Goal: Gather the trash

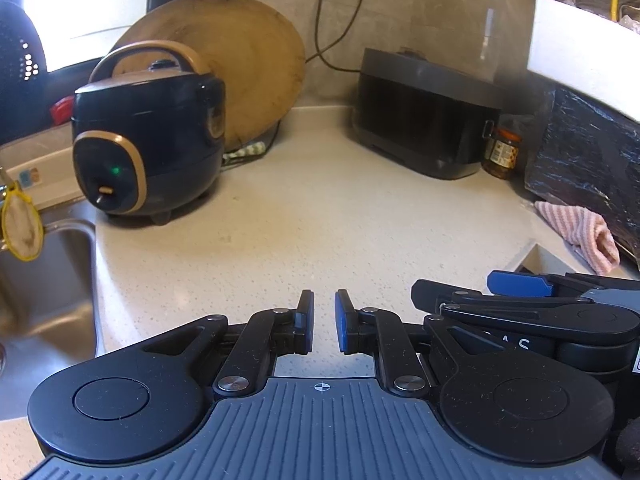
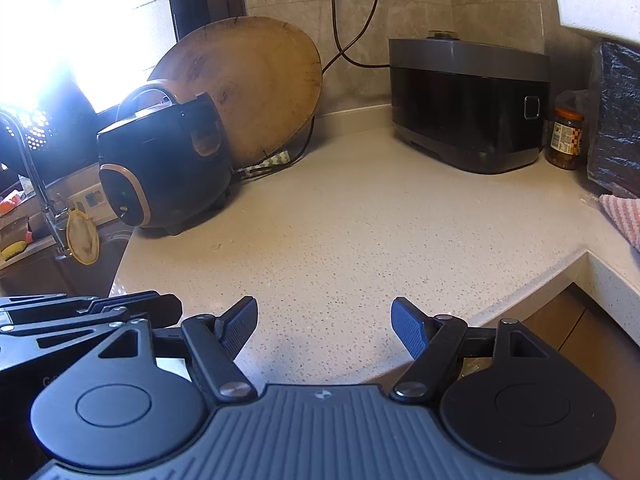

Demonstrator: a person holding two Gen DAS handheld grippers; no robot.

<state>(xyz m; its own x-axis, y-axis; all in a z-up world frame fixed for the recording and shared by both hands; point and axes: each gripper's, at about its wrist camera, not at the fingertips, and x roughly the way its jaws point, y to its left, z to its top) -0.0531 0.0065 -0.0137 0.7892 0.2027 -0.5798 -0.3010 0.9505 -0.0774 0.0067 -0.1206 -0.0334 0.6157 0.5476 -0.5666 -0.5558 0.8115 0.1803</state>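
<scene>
Both grippers hover side by side over the front of a pale speckled countertop (image 1: pixel 320 220). My left gripper (image 1: pixel 324 320) is shut: its blue pads stand almost together with nothing between them. My right gripper (image 2: pixel 324 328) is open and empty, near the counter's front corner. It also shows from the side in the left wrist view as the right gripper (image 1: pixel 472 288). The left gripper (image 2: pixel 120 308) appears at the left edge of the right wrist view. I see no clear piece of trash on the counter, only a tiny speck (image 2: pixel 218 247).
A dark blue rice cooker (image 1: pixel 148 140) stands back left against a round wooden board (image 1: pixel 248 64). A grey appliance (image 1: pixel 424 116), a jar (image 1: pixel 502 152) and a black bag (image 1: pixel 588 160) line the back right. A pink striped cloth (image 1: pixel 580 232) lies right; a sink (image 1: pixel 44 280) lies left.
</scene>
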